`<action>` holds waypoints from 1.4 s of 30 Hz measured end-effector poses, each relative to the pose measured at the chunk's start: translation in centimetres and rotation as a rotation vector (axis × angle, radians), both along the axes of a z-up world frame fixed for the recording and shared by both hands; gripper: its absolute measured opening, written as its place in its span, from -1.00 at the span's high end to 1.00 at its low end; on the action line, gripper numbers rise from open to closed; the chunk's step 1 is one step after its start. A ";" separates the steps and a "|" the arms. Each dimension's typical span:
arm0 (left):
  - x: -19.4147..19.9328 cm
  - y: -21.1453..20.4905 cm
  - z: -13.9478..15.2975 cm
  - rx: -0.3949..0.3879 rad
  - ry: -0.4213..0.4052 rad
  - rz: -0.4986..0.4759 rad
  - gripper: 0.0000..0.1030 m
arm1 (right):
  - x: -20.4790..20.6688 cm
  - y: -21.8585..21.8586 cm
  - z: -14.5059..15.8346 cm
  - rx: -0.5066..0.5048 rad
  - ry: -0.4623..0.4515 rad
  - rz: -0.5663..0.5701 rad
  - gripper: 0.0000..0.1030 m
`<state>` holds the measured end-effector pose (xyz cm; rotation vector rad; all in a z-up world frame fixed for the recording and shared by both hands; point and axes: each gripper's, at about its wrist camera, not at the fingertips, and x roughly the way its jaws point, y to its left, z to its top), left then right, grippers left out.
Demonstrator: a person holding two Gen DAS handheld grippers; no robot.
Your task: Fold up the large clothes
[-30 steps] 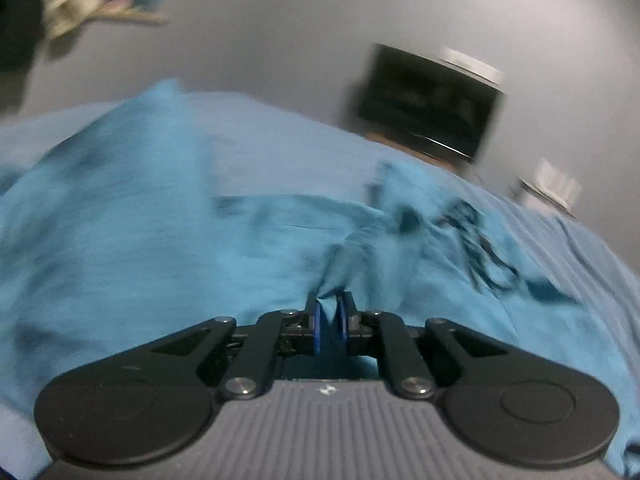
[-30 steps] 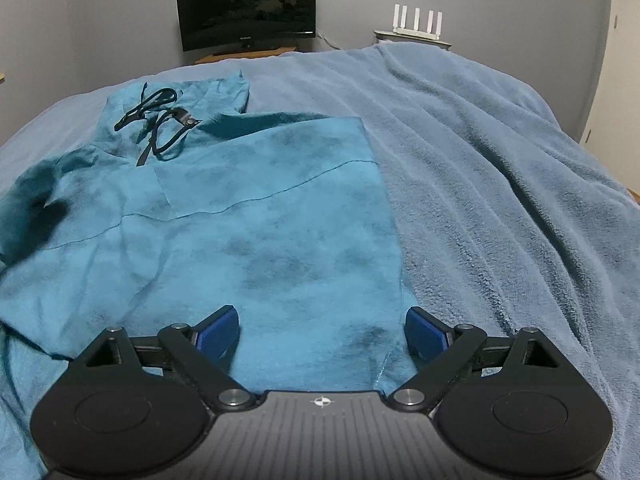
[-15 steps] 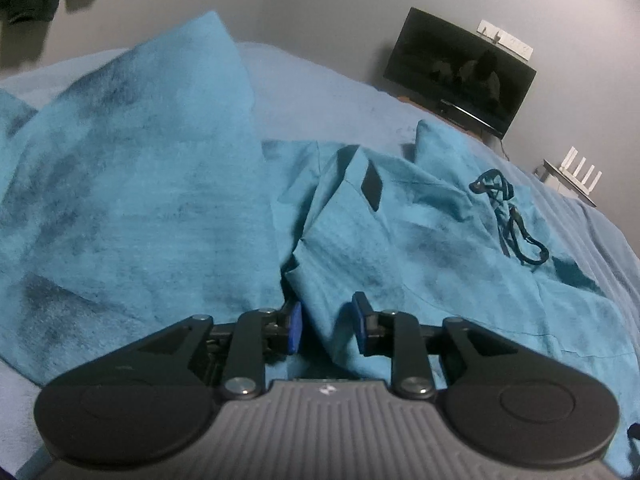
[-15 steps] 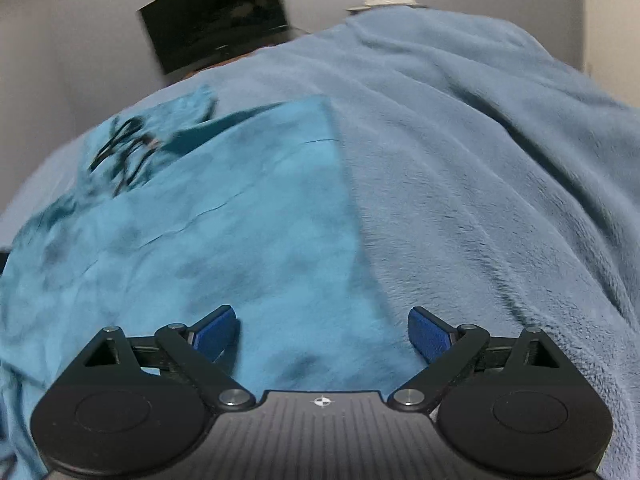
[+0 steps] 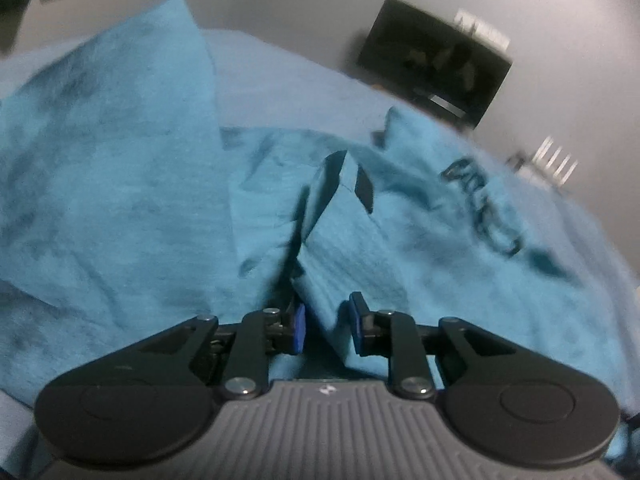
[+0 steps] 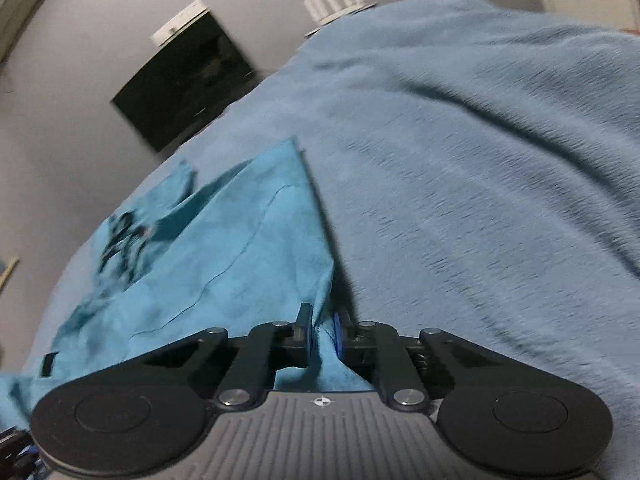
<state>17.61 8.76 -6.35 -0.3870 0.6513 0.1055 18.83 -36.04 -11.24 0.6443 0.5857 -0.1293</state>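
Right hand-held gripper [image 6: 322, 334] closed onto teal garment [image 6: 224, 248] edge | left hand-held gripper [image 5: 327, 326] slightly parted around fold

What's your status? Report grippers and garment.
Right gripper shut on teal garment edge. Left gripper open, a fold between its pads. Garment rumpled on blue blanket, unfolded. Nothing in the way.

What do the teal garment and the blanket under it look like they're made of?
Teal garment: soft matte fabric, probably brushed fleece or velour; its nap shows dark mottled patches. Blanket: plush pale-blue fleece, seemingly; fuzzy pile and soft rolling folds. Blur limits certainty.
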 end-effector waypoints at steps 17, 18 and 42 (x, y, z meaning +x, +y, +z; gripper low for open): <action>-4.4 2.0 5.1 0.125 -0.065 -0.005 -0.66 | -1.0 5.6 2.2 -0.291 -0.044 0.048 -0.83; -5.1 2.5 5.9 0.152 -0.081 0.000 -0.71 | -1.5 6.1 2.8 -0.315 -0.060 0.044 -0.83; -16.1 25.6 5.0 0.158 0.009 0.671 -0.89 | -10.8 19.8 10.3 -0.512 -0.231 0.306 -0.99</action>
